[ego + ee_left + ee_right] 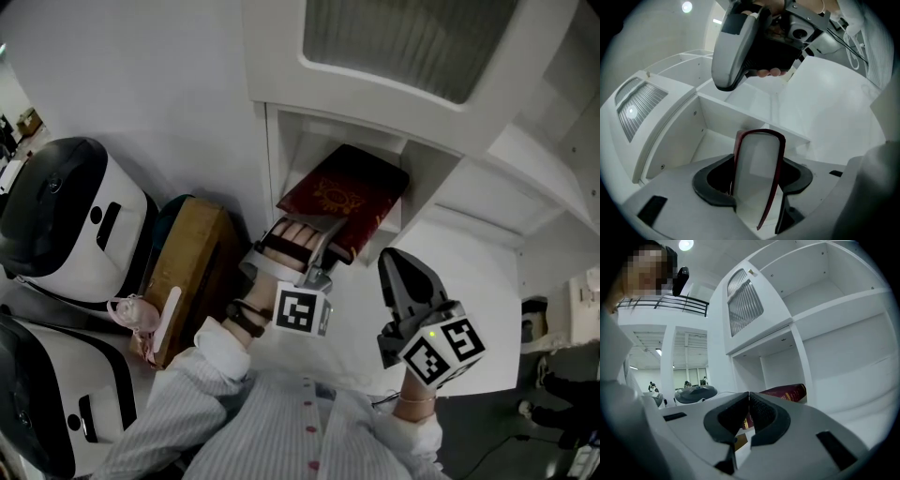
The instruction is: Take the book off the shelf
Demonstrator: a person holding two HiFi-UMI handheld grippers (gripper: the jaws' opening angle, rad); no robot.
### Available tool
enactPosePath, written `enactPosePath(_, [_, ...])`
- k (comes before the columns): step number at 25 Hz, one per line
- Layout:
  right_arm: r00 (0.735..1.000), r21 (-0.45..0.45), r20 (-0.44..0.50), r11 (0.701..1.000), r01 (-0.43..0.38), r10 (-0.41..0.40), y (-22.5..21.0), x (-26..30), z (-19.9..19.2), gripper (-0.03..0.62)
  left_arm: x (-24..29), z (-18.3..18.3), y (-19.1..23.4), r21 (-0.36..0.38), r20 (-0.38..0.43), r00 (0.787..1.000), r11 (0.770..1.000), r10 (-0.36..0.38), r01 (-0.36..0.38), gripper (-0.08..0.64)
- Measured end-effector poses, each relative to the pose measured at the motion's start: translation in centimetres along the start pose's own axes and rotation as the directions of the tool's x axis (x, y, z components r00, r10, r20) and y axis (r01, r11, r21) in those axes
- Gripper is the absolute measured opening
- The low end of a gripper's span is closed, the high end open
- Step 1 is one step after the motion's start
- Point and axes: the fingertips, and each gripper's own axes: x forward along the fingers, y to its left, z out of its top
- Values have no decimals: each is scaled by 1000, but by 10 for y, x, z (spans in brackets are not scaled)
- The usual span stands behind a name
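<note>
Two glossy, rounded white-and-black appliances (70, 220) sit far left, with a brown cardboard box (192, 253) beside them. The left gripper (302, 246) has its jaws clamped on the dark red hardback book (342, 197), which has a gilt emblem on its cover and juts tilted from the smooth white shelf (289, 141) compartment. The right gripper (394, 262) has its ribbed jaws pressed together, with nothing between them.

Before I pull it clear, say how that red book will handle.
Probably stiff: the red book looks hardbound and thick. Likely heavy for its size; gripped at one end by the left gripper, it may droop. Its cover looks smooth and might slip.
</note>
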Motion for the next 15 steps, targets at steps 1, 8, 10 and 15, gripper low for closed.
enactPosePath(1, [1000,-2,4,1000,2,-2,2,-3,0,15,-4,2,0,-11,7,1000,1000,0,0,258])
enactPosePath(8, [1000,-6,24,1000,14,-13,19,-25,0,15,-37,11,-2,-63,31,999,998,12,-11,252])
enactPosePath(10, [1000,-3,28,1000,15,-15,23,-30,-1,15,-45,15,-4,-74,38,999,997,15,-12,250])
enactPosePath(15, [999,2,34,1000,13,-13,30,-39,-5,15,-67,19,-7,-103,50,998,994,30,-25,247])
